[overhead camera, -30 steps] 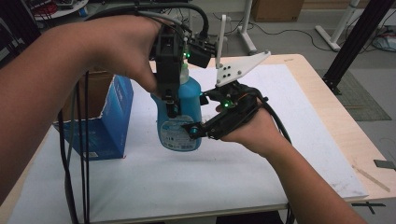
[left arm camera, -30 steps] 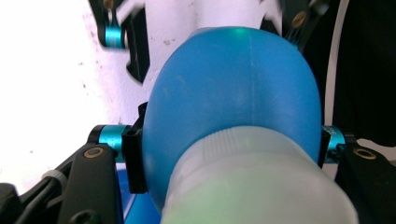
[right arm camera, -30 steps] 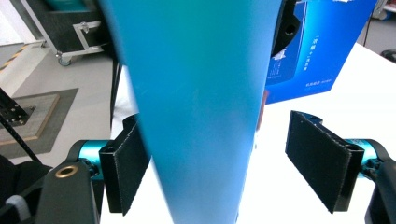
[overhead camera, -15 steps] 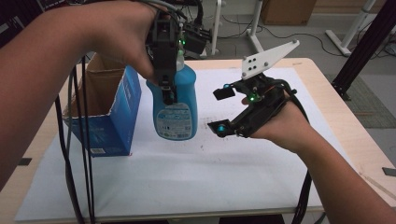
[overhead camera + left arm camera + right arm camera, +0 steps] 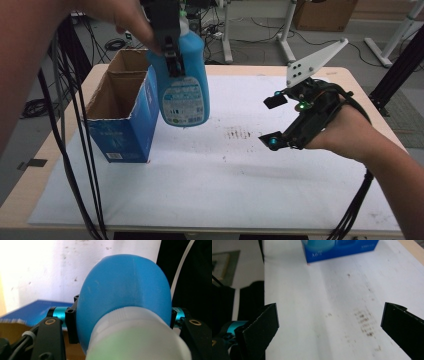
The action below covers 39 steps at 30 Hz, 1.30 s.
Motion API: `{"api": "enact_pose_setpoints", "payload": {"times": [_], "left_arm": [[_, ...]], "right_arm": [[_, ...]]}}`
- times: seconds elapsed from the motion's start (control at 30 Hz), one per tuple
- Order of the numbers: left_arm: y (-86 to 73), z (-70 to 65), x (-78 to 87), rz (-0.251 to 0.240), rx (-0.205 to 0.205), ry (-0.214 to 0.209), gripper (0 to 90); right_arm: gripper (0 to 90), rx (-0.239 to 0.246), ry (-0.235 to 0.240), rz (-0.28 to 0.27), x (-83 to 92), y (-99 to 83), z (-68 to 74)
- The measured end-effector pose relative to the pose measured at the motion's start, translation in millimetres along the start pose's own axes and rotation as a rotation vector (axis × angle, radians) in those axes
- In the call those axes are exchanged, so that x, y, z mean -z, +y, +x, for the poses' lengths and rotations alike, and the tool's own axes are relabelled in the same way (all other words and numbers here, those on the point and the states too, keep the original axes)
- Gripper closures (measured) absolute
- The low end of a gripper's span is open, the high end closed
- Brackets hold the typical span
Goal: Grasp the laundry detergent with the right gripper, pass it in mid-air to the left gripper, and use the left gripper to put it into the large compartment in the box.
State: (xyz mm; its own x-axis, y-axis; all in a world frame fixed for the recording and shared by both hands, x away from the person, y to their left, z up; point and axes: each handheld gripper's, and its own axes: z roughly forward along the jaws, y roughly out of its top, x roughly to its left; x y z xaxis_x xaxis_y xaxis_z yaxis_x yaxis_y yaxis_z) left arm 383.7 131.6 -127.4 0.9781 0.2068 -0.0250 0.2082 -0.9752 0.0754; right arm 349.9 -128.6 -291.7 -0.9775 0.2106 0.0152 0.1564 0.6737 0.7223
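Beside the open blue cardboard box (image 5: 122,117), just past its right-hand wall and clear of the table, hangs the blue plastic bottle with a printed label (image 5: 182,82), long axis upright, base down. The left gripper (image 5: 170,47) is clamped across its shoulder below the white cap (image 5: 135,340). The box mouth lies to the bottle's left and lower. The right gripper (image 5: 272,120), well right of the box, has just been opening, jaws apart with nothing between them.
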Motion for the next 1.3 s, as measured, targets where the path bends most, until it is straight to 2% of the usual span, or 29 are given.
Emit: {"api": "enact_pose_setpoints", "payload": {"times": [0.13,0.17,0.2,0.27,0.3,0.33,0.4,0.43,0.5,0.53,0.6,0.63,0.67,0.7,0.77,0.8,0.83,0.9,0.97,1.1,1.3], "left_arm": [[-19.4,8.1,18.3,-0.022,0.109,-0.003,37.5],[-19.4,8.1,18.3,-0.022,0.109,-0.003,37.4],[-27.8,12.3,23.9,-0.028,0.157,-0.006,37.4],[-39.2,16.3,28.9,-0.037,0.204,0.004,37.4],[-50.7,21.0,31.1,-0.037,0.265,0.01,37.4],[-50.7,21.0,31.1,-0.037,0.265,0.01,37.4],[-62.4,25.5,33.2,-0.033,0.316,0.018,37.4],[-68.5,28.1,34.7,-0.04,0.352,0.024,37.4],[-83.2,36.6,37.4,-0.052,0.464,0.029,37.4],[-87.1,38.7,37.4,-0.053,0.501,0.032,37.4],[-95.2,43.9,36.9,-0.045,0.579,0.043,37.4],[-99.3,46.5,35.7,-0.036,0.637,0.057,37.4],[-101.6,48.3,35.3,-0.023,0.662,0.064,37.4],[-105.1,51.1,34.2,-0.01,0.713,0.073,37.4],[-110.0,55.1,32.4,0.004,0.79,0.08,37.4],[-111.6,56.4,31.1,0.004,0.819,0.083,37.4],[-113.9,58.1,29.1,0.002,0.866,0.083,37.5],[-117.1,60.9,24.9,-0.004,0.924,0.087,37.4],[-119.1,63.2,18.3,0.007,0.959,0.088,37.5],[-120.5,65.9,8.4,0.025,0.972,0.083,37.5],[-121.2,74.8,-18.0,0.038,0.9,0.064,37.5]], "right_arm": [[0.5,0.007,-0.001,0.063,4.4,-3.1,-3.6],[0.5,0.007,-0.001,0.063,4.4,-3.1,-3.6],[0.5,0.01,-0.002,0.075,5.4,-3.9,-4.1],[0.5,0.009,0.003,0.1,7.5,-7.8,-5.7],[0.6,0.009,0.003,0.108,7.6,-9.2,-6.2],[0.6,0.009,0.003,0.108,7.6,-9.2,-6.2],[0.6,0.007,0.0,0.118,7.2,-12.2,-6.8],[0.6,0.005,-0.001,0.117,6.8,-13.2,-6.9],[0.6,0.002,-0.001,0.125,5.7,-14.8,-7.8],[0.6,-0.001,-0.002,0.13,5.2,-15.0,-7.9],[0.6,0.0,-0.006,0.132,4.5,-15.4,-8.6],[0.6,0.001,-0.006,0.131,4.3,-15.5,-8.9],[0.6,-0.005,-0.008,0.131,3.9,-15.9,-9.2],[0.6,-0.005,-0.009,0.133,3.8,-15.9,-9.4],[0.6,-0.003,-0.014,0.133,2.4,-16.5,-10.4],[0.6,-0.004,-0.017,0.133,1.8,-16.6,-10.5],[0.6,-0.005,-0.017,0.137,1.4,-16.5,-10.7],[0.6,-0.007,-0.022,0.144,-0.3,-16.2,-10.6],[0.6,-0.002,-0.021,0.142,-1.1,-15.5,-10.8],[0.6,-0.004,-0.022,0.143,-1.9,-14.7,-10.7],[0.6,-0.005,-0.026,0.153,-4.0,-14.5,-11.0]]}}
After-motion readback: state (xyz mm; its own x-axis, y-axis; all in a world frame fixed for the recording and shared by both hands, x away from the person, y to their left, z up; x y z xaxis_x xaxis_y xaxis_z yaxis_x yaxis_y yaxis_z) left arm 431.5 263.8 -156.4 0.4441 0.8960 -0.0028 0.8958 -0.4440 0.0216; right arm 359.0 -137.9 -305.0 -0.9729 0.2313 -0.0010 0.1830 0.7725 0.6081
